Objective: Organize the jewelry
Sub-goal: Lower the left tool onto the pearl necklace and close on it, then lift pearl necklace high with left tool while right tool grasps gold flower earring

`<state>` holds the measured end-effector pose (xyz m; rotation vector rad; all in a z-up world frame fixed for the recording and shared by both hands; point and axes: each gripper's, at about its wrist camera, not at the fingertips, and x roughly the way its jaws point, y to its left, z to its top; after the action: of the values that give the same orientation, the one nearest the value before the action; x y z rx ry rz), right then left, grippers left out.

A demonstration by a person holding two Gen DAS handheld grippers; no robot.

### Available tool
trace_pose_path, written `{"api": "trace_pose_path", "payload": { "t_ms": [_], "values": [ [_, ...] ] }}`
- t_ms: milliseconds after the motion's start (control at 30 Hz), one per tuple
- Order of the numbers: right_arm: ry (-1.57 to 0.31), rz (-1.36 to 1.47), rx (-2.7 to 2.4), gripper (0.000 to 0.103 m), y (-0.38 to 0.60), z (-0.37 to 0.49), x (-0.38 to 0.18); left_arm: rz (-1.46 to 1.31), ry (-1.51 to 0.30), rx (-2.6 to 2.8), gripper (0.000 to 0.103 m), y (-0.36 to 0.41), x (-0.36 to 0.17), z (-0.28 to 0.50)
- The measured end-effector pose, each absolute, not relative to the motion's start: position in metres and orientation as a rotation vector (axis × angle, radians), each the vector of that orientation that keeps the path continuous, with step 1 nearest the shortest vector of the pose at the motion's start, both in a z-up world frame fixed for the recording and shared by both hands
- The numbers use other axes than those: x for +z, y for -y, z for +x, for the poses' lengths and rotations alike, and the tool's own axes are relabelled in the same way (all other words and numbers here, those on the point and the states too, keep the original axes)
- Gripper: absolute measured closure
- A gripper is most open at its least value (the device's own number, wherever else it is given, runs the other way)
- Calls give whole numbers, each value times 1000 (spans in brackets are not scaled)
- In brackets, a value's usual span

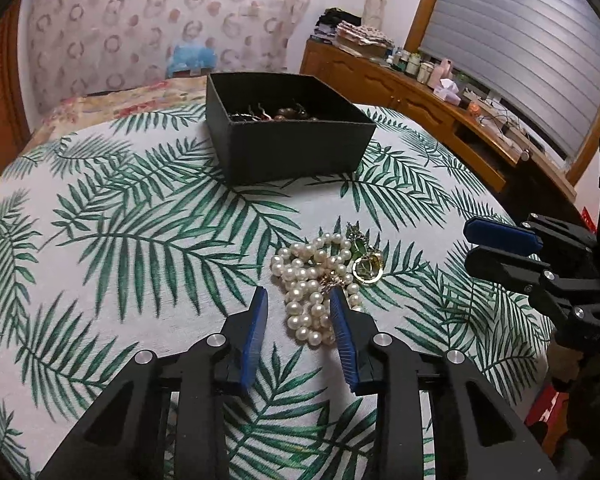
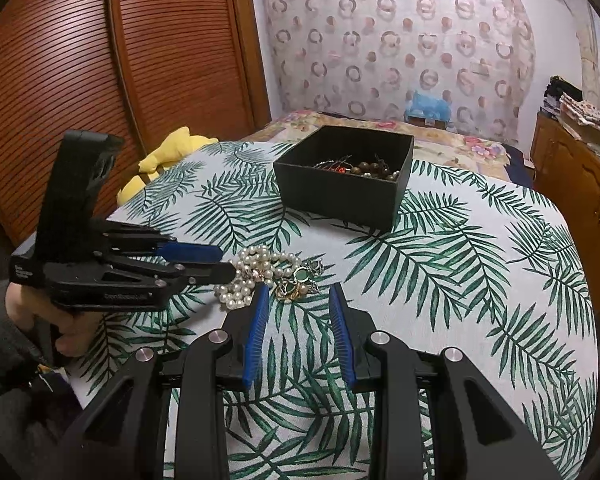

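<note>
1. Table (image 1: pixel 112 264): covered by a cloth printed with green palm fronds; it fills the lower two thirds of both views.
2. Box (image 1: pixel 300 152): black, open-topped, upper centre of the left wrist view and upper centre-right of the right wrist view. Jewelry already lies inside, brown beads and dark metal pieces among it.
3. Pearls (image 1: pixel 312 280): a heaped white strand lying on the cloth at frame centre, well apart from the box.
4. Pendants (image 1: pixel 366 268): green stones in gold settings, touching the right edge of the pearl heap. How many pieces they make cannot be told; they are tangled together.
5. Left gripper (image 1: pixel 298 300): bottom centre of its own view, jaws narrowed but still apart. The right blue pad overlaps the pearl heap; the left pad stands clear of it over bare cloth. Whether any pad presses the pearls is uncertain, since the tips hide the contact.
6. Right gripper (image 2: pixel 298 294): bottom centre of its own view, jaws part open and empty, tips just beside the pendants.
7. Left hand (image 2: pixel 52 320): at the left edge of the right wrist view, wrapped round the gripper handle, dark sleeve below.
8. Yellow cloth (image 2: pixel 160 160): beyond the table's far left edge.
</note>
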<state>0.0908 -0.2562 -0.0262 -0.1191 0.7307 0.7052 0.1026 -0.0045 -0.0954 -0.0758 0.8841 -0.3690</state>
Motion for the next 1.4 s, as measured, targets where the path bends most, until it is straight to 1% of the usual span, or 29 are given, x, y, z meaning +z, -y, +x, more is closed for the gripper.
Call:
{"api": "trace_pose_path", "payload": {
  "t_ms": [133,167,233,267,300,467,667,967,1400],
  "values": [
    [-736,-125,714,69,251,89,-28,-78,-889,-374,76,7,-98,106],
    [-737,-126,717,69,250,89,-29,-87,-891,-385,81,7,-98,106],
    [-742,-129,720,69,248,88,-30,-99,-889,-389,85,6,-98,106],
    [-744,-133,721,69,247,87,-31,-96,-880,-385,88,6,-97,104],
    [-747,-138,721,69,246,87,-32,-95,-873,-382,96,6,-96,103],
    [-752,-141,714,69,248,87,-34,-75,-827,-363,96,5,-81,89],
    [-756,-145,713,69,247,87,-36,-83,-733,-354,96,-3,-50,64],
    [-783,-191,713,69,237,95,-44,-92,-612,-324,96,-21,-6,46],
    [-799,-217,740,69,220,101,-47,-70,-535,-344,96,-29,31,41]
  ]
}}
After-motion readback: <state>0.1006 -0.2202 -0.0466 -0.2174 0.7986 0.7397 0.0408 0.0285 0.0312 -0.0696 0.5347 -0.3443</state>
